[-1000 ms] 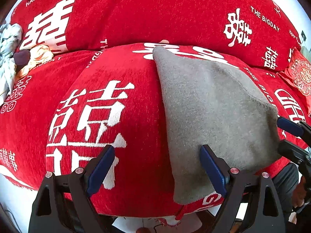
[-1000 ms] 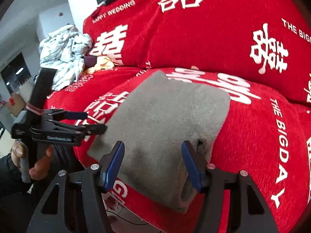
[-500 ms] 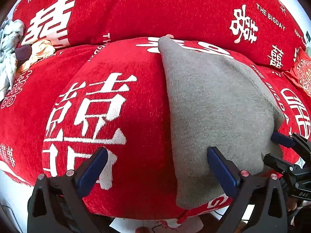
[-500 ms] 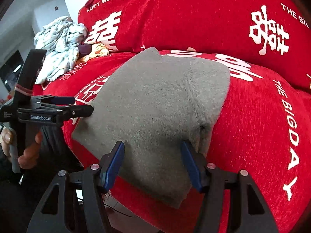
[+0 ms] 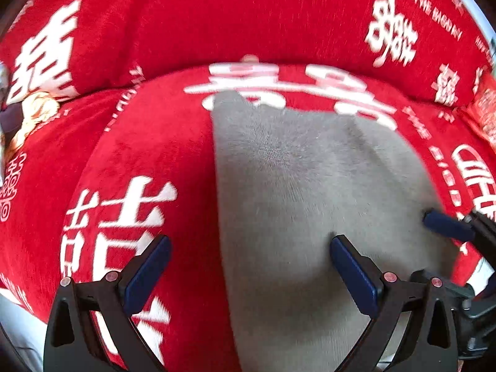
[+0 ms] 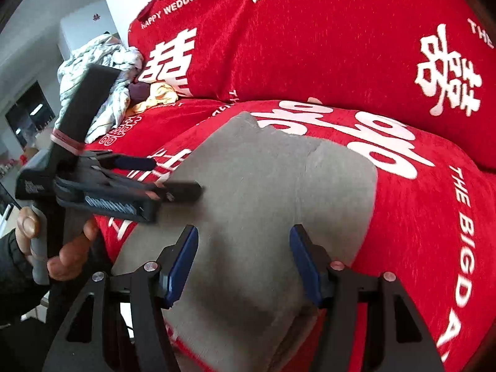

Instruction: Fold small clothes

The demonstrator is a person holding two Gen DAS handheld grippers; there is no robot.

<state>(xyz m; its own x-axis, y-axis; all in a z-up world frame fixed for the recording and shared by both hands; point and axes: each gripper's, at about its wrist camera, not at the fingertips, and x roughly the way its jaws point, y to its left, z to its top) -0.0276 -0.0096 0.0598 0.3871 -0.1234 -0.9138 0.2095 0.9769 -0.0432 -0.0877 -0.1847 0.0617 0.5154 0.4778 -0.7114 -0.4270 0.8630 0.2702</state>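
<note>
Crumpled clothes lying far left on red sofa, left tongs gaping wide over grey cloth's left edge, cloth lying flat on seat cushion, right tongs hovering open, gripping nothing.

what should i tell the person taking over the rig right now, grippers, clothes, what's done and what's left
Left gripper: open wide, holding nothing, over the left edge of the grey cloth.
Right gripper: open, holding nothing, over the near part of the grey cloth.
The grey cloth lies flat on the red sofa cover, its near edge hanging over the front of the seat.
A heap of other clothes sits at the far left end of the sofa.
Done: the cloth is laid out; whether it is already folded once I cannot tell.
Left: grip the cloth, fold it, then likely do the heap.
</note>
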